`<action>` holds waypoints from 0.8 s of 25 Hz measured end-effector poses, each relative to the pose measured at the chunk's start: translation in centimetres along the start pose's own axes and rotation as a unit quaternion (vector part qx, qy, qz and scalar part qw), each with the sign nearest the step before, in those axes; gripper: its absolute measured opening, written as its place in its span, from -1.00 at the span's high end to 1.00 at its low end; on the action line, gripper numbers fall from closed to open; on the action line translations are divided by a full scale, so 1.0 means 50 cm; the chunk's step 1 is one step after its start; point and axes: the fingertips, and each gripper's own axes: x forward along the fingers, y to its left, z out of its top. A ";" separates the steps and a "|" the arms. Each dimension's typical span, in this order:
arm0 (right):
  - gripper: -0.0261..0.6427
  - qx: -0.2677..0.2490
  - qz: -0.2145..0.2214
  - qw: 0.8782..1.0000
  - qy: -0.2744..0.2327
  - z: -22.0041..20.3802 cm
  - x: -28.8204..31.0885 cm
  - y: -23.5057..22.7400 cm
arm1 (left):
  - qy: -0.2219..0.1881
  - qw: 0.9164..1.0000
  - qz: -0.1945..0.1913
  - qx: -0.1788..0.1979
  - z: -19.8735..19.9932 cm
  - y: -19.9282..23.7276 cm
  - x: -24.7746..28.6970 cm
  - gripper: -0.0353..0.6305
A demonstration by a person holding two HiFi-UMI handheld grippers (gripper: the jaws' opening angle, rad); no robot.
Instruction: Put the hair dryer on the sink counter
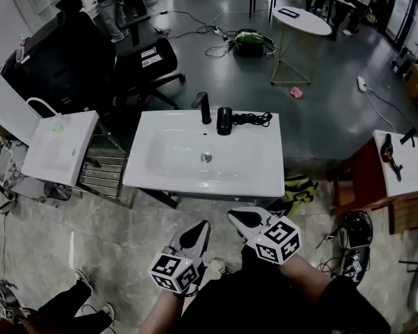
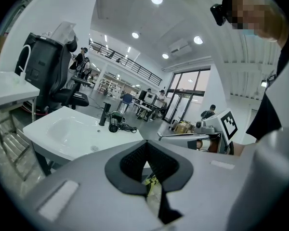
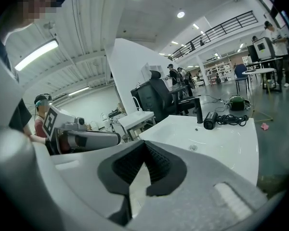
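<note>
The white sink counter (image 1: 265,179) stands ahead of both grippers, its front edge separated from them by a strip of bare stone floor. A small white side table (image 1: 56,152) is just beside the counter's left edge, and a yellow-green bag (image 1: 299,186) sits on the floor at its right front corner, so the open approach is straight on from the front. The hair dryer (image 1: 224,120) lies on the back rim of the counter, just right of the black faucet (image 1: 204,107), with its coiled cord (image 1: 254,119) trailing to the right, and it is well apart from both grippers. Only the head view shows the basin's drain (image 1: 206,157) from above and the black office chair (image 1: 146,61) behind the counter. The left gripper view alone shows the right gripper side-on at its right edge, and the right gripper view likewise shows the left one at its left. The left gripper (image 1: 203,225) and right gripper (image 1: 234,216) are held low and close together in front of the person's body, pointing towards the counter and slightly downward. The jaws of both are pressed together with nothing between them.
</note>
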 end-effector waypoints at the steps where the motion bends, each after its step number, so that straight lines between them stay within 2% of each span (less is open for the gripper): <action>1: 0.92 0.001 -0.002 1.000 -0.002 -0.002 -0.004 0.003 | 0.001 1.000 -0.004 0.001 -0.002 -0.004 -0.001 0.88; 11: 0.92 0.000 -0.023 1.000 -0.007 -0.023 -0.041 0.017 | 0.010 0.999 -0.031 0.012 -0.016 -0.038 -0.002 0.88; 20: 0.92 -0.001 -0.028 1.000 -0.004 -0.038 -0.048 0.020 | 0.013 0.999 -0.041 0.012 -0.027 -0.051 -0.002 0.88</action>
